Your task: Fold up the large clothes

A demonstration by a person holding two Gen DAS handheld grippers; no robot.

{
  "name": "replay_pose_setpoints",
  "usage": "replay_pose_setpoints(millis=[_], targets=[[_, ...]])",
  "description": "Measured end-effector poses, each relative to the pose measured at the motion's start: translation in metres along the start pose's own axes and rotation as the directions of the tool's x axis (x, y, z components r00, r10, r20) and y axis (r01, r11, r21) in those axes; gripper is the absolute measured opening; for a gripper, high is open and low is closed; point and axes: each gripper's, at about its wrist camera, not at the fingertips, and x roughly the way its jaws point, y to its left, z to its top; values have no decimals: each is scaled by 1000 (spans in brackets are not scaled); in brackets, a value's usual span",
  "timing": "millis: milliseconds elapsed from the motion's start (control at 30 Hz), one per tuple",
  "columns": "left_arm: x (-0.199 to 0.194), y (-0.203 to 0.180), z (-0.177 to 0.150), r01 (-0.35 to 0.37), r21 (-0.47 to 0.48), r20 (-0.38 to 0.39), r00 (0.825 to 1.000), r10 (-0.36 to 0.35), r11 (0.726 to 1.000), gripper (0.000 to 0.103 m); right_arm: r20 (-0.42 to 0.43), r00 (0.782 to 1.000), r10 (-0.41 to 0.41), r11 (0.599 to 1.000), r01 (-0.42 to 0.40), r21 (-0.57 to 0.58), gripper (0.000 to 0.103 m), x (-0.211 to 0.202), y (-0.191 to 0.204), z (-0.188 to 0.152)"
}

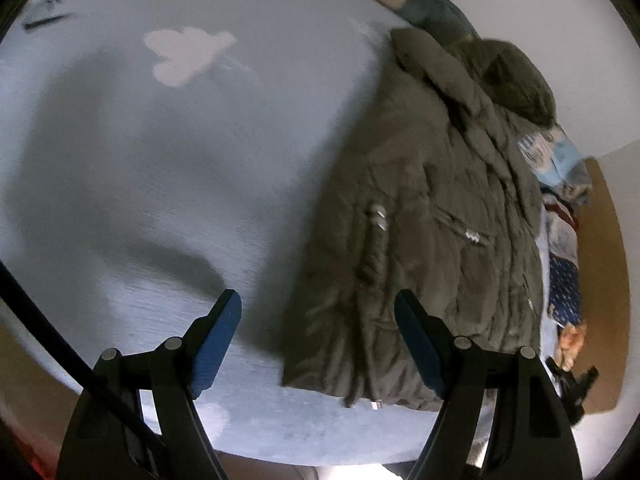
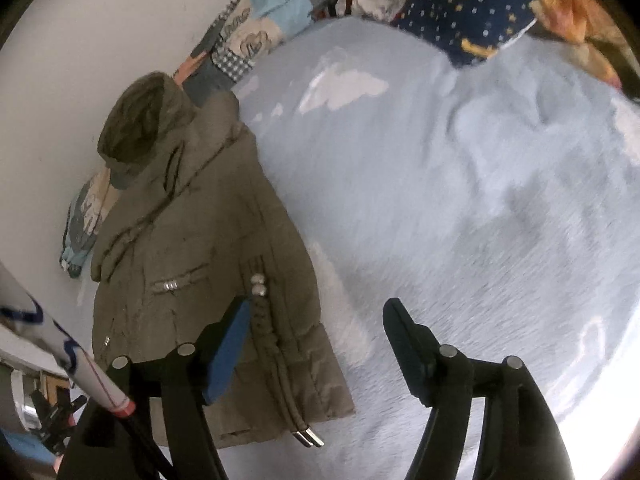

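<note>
An olive-green hooded padded jacket (image 1: 432,216) lies folded lengthwise on a light blue bedspread (image 1: 160,168), hood toward the wall. It also shows in the right wrist view (image 2: 192,264), with its drawstring ends (image 2: 308,438) at the hem. My left gripper (image 1: 318,312) is open and empty, hovering above the jacket's hem edge. My right gripper (image 2: 316,320) is open and empty, above the jacket's right side and the bedspread (image 2: 460,200).
White cloud patches mark the bedspread (image 1: 188,54). Patchwork bedding (image 2: 248,36) and a star-print navy pillow (image 2: 472,12) line the wall side. A white wall (image 2: 80,40) stands behind the jacket. A brown floor strip (image 1: 604,264) lies beyond the bed.
</note>
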Motion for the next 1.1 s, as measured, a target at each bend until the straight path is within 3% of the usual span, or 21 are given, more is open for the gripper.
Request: replay_pose_setpoints(millis=[100,233,267,333,433,700,800,900,967,1033,1100], targets=[[15,-11,-6,38,34,-47,998,-36,999,78,-28,1000,-1,1000,1,-12,76,11,1,-2],[24,-33,-15,-41,144,-31,998,46,989,52,-82,996,23,1000,-24,-10,76,30,2,-7],[24,-37,-16,-46,161,-23,998,51,986,47,-99,994,39,999,-40,-15,66,35,4,-10],[25,-45,-15,-59,190,-4,998,61,980,35,-122,990,77,996,-82,-36,34,42,11,-15],[20,-55,-19,-88,240,28,996,84,967,28,-108,993,51,995,-60,-85,23,37,23,-22],[4,-48,-26,-122,254,45,992,114,960,24,-135,986,99,988,-114,-106,17,20,45,-59],[3,-43,-27,-126,245,43,992,119,961,25,-153,986,64,983,-89,-160,16,13,52,-75],[7,-42,-18,-152,214,65,988,141,965,40,-158,985,70,987,-91,-131,16,8,46,-80],[2,-39,-12,-153,178,94,986,138,972,43,-152,986,61,988,-81,-129,20,8,44,-76],[-14,-41,-9,-194,169,192,968,161,966,43,-121,992,26,991,-42,-130,23,3,43,-68],[-31,-50,-10,-261,191,303,933,196,946,43,-75,997,9,991,-19,-129,33,-7,45,-63]])
